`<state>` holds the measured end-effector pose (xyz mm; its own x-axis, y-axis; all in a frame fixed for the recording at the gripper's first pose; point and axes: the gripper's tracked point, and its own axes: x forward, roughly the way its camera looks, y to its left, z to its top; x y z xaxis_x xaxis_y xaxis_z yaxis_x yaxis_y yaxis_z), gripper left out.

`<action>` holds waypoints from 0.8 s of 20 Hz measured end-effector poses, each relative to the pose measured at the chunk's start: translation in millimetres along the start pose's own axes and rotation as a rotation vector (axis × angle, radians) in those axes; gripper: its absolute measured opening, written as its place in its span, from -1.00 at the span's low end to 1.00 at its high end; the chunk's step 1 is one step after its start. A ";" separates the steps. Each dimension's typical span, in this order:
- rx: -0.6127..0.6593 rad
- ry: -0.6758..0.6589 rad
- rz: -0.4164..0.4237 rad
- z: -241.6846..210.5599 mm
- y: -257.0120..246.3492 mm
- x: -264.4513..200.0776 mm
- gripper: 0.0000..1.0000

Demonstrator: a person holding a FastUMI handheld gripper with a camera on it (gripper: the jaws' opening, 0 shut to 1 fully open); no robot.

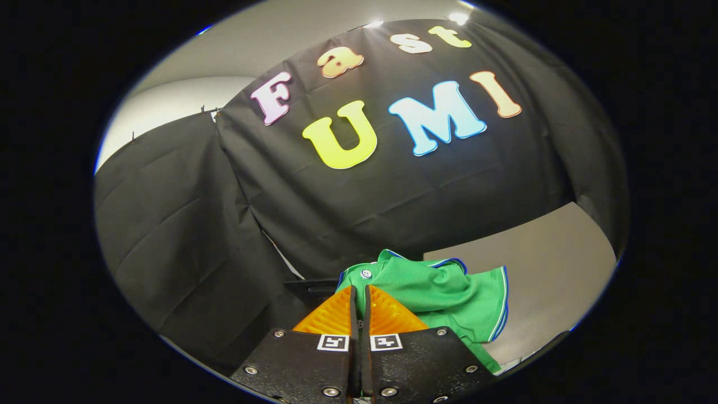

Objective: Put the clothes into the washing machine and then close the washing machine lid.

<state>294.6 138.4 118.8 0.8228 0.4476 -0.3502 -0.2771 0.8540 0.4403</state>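
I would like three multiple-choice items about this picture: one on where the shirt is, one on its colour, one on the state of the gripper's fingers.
1. Where is the shirt relative to the gripper?
A. far off beside the black cloth
B. at and just beyond the fingertips
C. folded on top of the gripper body

2. What is the shirt's main colour?
A. red
B. white
C. green

3. How do the orange fingers stand?
A. closed together with only a thin slit between them
B. spread wide apart
C. one finger is missing

Key: 1 B, green cloth spreads right from the tips; 2 C, the fabric is green with blue trim; 3 A, both pads nearly meet, though whether cloth is pinched cannot be told.
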 end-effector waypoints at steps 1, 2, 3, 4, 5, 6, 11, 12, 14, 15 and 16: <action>-0.004 0.007 0.009 -3.8 8.8 4.4 -1.00; -0.005 0.010 0.015 -8.8 15.5 7.7 -1.00; -0.005 0.017 0.024 -13.6 24.1 11.3 -1.00; -0.004 0.022 0.033 -17.9 30.9 14.5 -1.00; -0.001 0.028 0.040 -22.6 37.6 18.3 -1.00; 0.002 0.035 0.049 -26.6 44.2 21.7 -1.00; -0.011 0.053 0.055 -47.7 65.9 40.1 -1.00; -0.018 0.060 0.057 -53.3 72.2 44.1 -1.00; -0.033 0.078 0.062 -62.9 82.0 51.8 -1.00; -0.040 0.084 0.064 -66.8 85.5 56.0 -1.00; -0.046 0.091 0.065 -72.0 89.1 58.9 -1.00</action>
<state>282.7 260.0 77.8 0.7548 0.5225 -0.3966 -0.3521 0.8328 0.4271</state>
